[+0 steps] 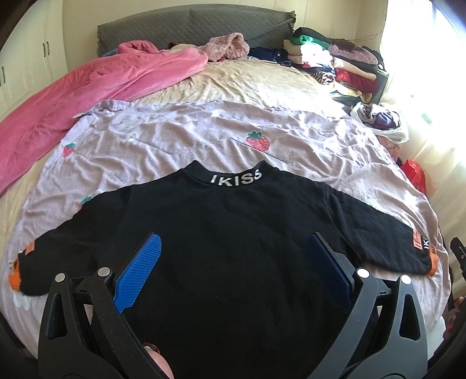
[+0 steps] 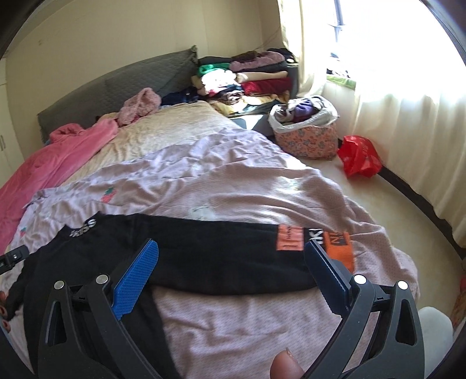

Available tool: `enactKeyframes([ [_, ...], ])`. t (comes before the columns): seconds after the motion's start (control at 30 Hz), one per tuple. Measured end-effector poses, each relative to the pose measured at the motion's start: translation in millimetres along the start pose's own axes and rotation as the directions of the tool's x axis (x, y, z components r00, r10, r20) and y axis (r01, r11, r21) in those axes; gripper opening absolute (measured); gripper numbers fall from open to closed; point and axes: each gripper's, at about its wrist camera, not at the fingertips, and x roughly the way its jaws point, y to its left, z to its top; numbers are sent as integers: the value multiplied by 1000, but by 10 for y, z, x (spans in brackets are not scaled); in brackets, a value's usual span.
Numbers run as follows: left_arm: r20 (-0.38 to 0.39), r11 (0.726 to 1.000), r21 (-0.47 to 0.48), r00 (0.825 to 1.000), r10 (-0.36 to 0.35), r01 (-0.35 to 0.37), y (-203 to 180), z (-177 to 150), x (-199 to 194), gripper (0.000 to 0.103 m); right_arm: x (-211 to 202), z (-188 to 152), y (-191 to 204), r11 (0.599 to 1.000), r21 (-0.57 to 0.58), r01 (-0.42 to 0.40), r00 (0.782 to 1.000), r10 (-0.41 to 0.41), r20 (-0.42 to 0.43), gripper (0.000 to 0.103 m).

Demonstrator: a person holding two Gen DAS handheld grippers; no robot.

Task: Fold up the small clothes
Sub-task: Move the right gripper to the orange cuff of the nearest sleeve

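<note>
A small black long-sleeved top point(image 1: 227, 233) lies spread flat on a lilac strawberry-print sheet point(image 1: 174, 140), collar lettered "IKISS" away from me, both sleeves stretched sideways with orange cuffs. My left gripper point(image 1: 233, 268) is open and empty, hovering over the top's body. My right gripper point(image 2: 230, 274) is open and empty over the right sleeve point(image 2: 233, 250), whose orange patch point(image 2: 289, 237) and orange cuff point(image 2: 339, 247) lie near its right finger. The right gripper's edge shows in the left wrist view point(image 1: 458, 250).
A pink blanket point(image 1: 87, 96) lies along the bed's left. Stacked clothes point(image 1: 329, 58) sit at the far right corner by the grey headboard point(image 1: 189, 26). A floral basket of clothes point(image 2: 305, 137) and a red bag point(image 2: 359, 160) stand on the floor by the curtain.
</note>
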Motion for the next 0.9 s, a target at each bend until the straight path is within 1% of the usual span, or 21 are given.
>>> enactKeyframes([
  [0.07,3,999,27,1000,18,-18,-75,12,68,94,61,16,-69,1000,9,15,1000,-15,-7,99],
  [0.17,-13,999,36,1000,0,0,-127,1,195,94,156,26,-177,999,18,39,999,-39,-21,99],
  [0.27,-22,998,66,1000,15,-13,-182,-34,340,94,279,13,-299,998,31,58,997,-56,-46,99],
  [0.33,-35,998,68,999,20,-18,-182,-58,431,94,362,0,-370,997,36,67,996,-64,-68,99],
  [0.4,-59,998,64,998,8,-5,-179,-101,545,94,450,-4,-431,997,35,76,994,-72,-86,99],
  [0.47,-79,997,82,997,3,4,-196,-157,631,94,553,-10,-504,995,35,96,989,-92,-115,99],
  [0.57,-71,995,102,997,16,-9,-202,-258,695,94,663,-26,-610,991,33,132,982,-127,-139,99],
  [0.63,-83,994,107,996,13,-4,-208,-322,745,94,720,-40,-688,987,39,156,977,-148,-152,99],
  [0.77,-101,993,121,995,24,-11,-245,-412,874,94,821,-90,-792,985,45,169,972,-159,-175,99],
  [0.9,-127,990,142,992,23,-5,-268,-529,990,94,911,-143,-925,982,52,181,966,-168,-195,99],
])
